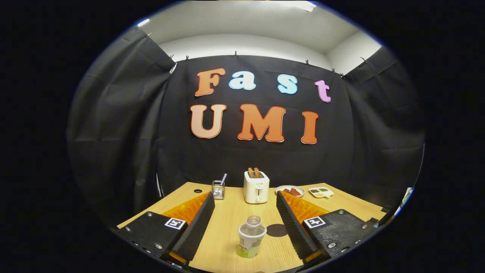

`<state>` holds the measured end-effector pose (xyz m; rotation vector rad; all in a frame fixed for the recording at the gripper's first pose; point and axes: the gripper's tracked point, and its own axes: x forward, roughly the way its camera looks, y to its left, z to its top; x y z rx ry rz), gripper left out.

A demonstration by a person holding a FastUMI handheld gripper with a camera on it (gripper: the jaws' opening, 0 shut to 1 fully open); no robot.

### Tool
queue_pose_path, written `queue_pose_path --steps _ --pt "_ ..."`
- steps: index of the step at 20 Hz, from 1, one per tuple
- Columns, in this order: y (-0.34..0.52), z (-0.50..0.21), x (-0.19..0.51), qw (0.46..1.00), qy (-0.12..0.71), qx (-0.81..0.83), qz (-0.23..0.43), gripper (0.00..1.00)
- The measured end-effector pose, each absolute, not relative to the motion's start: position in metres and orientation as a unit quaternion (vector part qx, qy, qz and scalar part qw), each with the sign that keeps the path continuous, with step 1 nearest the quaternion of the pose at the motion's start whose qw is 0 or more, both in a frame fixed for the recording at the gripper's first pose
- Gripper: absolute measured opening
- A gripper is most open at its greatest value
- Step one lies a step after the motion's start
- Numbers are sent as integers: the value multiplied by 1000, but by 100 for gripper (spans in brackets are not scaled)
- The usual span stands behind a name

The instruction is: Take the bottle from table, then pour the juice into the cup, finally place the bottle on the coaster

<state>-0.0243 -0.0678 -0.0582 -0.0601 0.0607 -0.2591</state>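
Observation:
A small clear bottle (251, 237) with a pale label and a green band at its base stands upright on the wooden table (231, 220). It sits between my two fingers, nearer their bases than their tips. My gripper (245, 197) is open, and both fingers stand well apart from the bottle's sides. A round dark coaster (277, 230) lies flat on the table just right of the bottle, close to the right finger.
Beyond the fingertips a white toaster (256, 186) with toast in its slots stands mid-table. A wire holder (218, 189) with a straw stands to its left. A plate of food (290, 190) and a divided white dish (321, 192) lie to its right.

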Motion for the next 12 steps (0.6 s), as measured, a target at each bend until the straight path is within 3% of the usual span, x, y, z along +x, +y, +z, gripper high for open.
queue_pose_path --steps 12 --pt "-85 -189 -15 982 89 -29 -165 96"
